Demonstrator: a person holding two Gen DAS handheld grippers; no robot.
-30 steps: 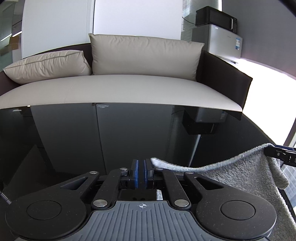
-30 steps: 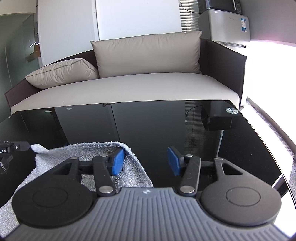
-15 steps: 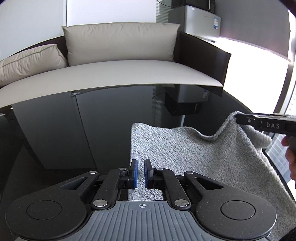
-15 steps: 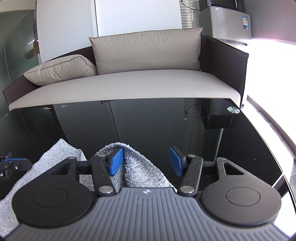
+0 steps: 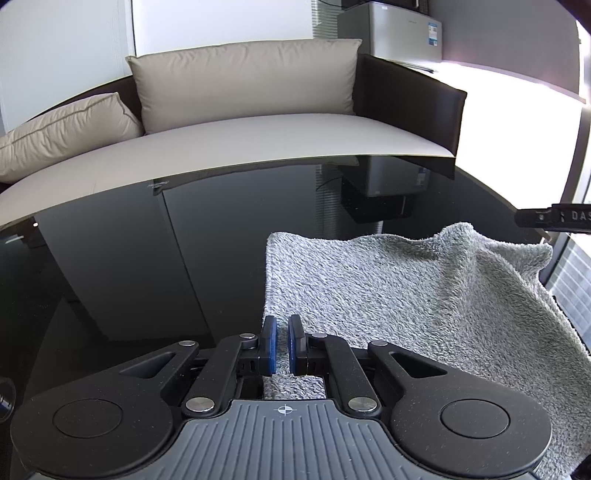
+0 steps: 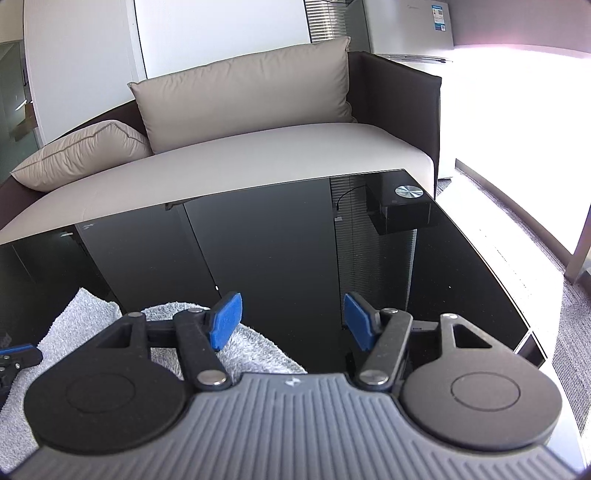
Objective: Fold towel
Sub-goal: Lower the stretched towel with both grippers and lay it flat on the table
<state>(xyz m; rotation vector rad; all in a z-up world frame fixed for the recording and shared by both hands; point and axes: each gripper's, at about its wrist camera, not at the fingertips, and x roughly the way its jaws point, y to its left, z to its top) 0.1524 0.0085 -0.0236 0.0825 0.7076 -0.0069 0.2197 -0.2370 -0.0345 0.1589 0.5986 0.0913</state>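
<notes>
Towel [image 5: 399, 291]: grey terry, lies on black glass table [image 5: 147, 280], far right corner rumpled. Judged soft, light, limp; will sag betw. grips. Take at corners/hem.
L gripper [image 5: 282, 345]: jaws nearly together over near edge, small gap; pinch not confirmed.
R gripper [image 6: 293, 319]: jaws spread, empty.

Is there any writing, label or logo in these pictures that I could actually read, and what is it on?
"DAS": white letters on the right hand-held gripper, cut off by the frame edge.
Sticker on the fridge: print too small to read.
Same fridge sticker in the right wrist view: also too small to read.
Small marks on each camera's own grey body: symbols, not words.
</notes>
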